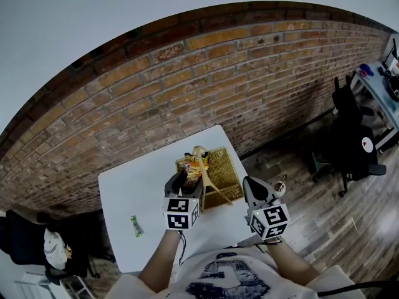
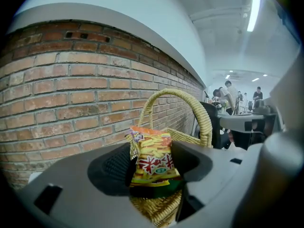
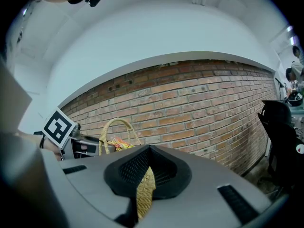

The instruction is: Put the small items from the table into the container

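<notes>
One snack packet (image 2: pixel 151 158) above wicker basket (image 1: pixel 225 167)

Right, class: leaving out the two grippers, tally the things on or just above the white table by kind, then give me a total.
Wicker basket: 1
Snack packet: 1
Small green sachet: 1
Total: 3
</notes>
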`<state>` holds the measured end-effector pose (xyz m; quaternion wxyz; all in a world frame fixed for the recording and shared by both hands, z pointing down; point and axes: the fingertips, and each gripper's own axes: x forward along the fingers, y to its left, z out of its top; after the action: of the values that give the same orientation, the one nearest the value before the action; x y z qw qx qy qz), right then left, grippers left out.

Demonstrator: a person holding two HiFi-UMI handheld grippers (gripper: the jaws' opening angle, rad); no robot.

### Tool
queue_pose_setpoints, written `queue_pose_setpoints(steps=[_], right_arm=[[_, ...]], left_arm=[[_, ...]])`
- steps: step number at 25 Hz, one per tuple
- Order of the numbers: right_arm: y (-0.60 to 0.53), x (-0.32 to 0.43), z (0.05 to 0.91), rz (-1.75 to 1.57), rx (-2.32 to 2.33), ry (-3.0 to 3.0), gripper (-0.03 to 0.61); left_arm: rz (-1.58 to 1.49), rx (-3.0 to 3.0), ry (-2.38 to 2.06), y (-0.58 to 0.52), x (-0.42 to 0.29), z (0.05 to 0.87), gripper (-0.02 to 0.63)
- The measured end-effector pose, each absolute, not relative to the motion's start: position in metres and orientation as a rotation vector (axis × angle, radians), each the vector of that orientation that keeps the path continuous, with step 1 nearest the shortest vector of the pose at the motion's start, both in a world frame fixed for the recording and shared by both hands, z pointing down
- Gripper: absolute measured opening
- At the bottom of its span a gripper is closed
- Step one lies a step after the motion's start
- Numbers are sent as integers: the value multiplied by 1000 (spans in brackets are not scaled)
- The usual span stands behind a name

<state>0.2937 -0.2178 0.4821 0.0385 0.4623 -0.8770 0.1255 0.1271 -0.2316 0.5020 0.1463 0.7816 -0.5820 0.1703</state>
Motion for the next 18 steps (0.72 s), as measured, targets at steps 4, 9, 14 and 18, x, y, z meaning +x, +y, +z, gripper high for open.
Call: queue_pose_setpoints(steps=[4,9,14,18], right_arm=[[-215,288,480,381,1416,-2693,20],[-210,277,476,370,1424,-2693,20],[-200,263,469,356,1430,-2696,20],[-193,249,463,346,1430,-2700,20]], left_arm=[[472,2261,-1661,-225,125,500,304],[427,2293,-1629,-216,121,494,304],[415,2302,-1622,-208,109,489,304],[400,2305,-1642,-199,93,481,304]])
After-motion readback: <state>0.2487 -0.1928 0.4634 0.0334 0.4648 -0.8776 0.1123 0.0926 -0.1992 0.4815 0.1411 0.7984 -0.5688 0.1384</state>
